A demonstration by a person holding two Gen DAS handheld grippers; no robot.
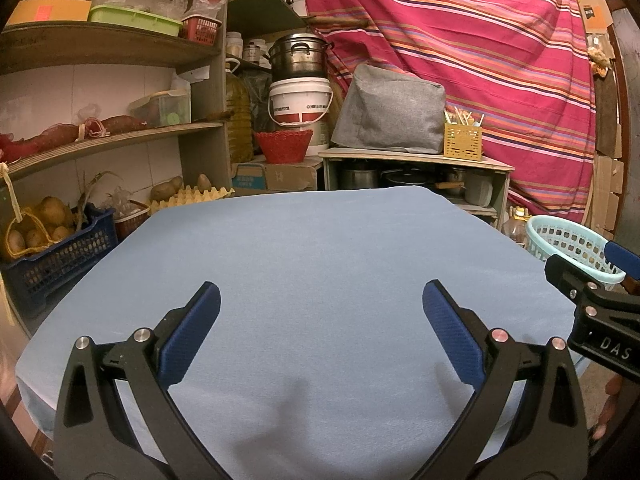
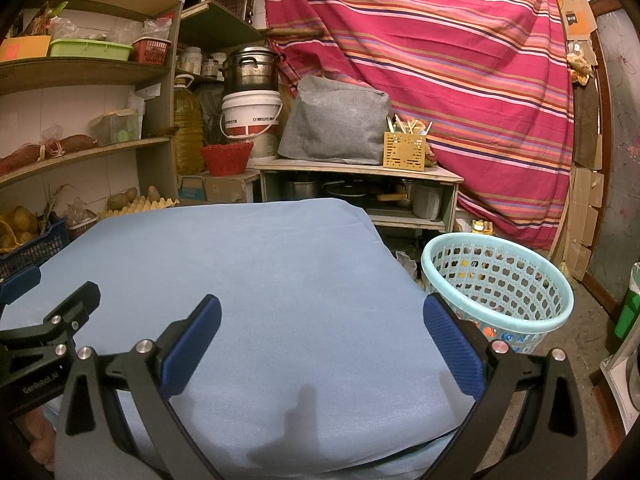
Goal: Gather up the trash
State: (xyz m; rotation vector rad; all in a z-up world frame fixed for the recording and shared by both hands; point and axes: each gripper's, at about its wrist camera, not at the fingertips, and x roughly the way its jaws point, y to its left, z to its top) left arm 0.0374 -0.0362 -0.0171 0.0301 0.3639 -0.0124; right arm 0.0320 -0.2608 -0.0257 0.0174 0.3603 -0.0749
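Observation:
My left gripper [image 1: 320, 300] hangs open over the near part of a table covered in light blue cloth [image 1: 304, 256], nothing between its blue pads. My right gripper [image 2: 320, 312] is open too, over the table's right front edge [image 2: 360, 420], with nothing held. A pale turquoise perforated basket [image 2: 500, 280] stands on the floor just right of the table, with colourful bits showing through its holes. The same basket [image 1: 568, 244] peeks past the table's right edge in the left wrist view. No loose trash shows on the cloth. Each gripper appears at the side of the other's view.
Wooden shelves [image 1: 112, 136] with potatoes, crates and an egg tray [image 1: 192, 196] line the left. Behind the table stand a low cabinet [image 2: 360, 184] with pots, a grey covered box [image 2: 336, 120], a white bucket [image 1: 300, 100] and a striped red curtain [image 2: 440, 60].

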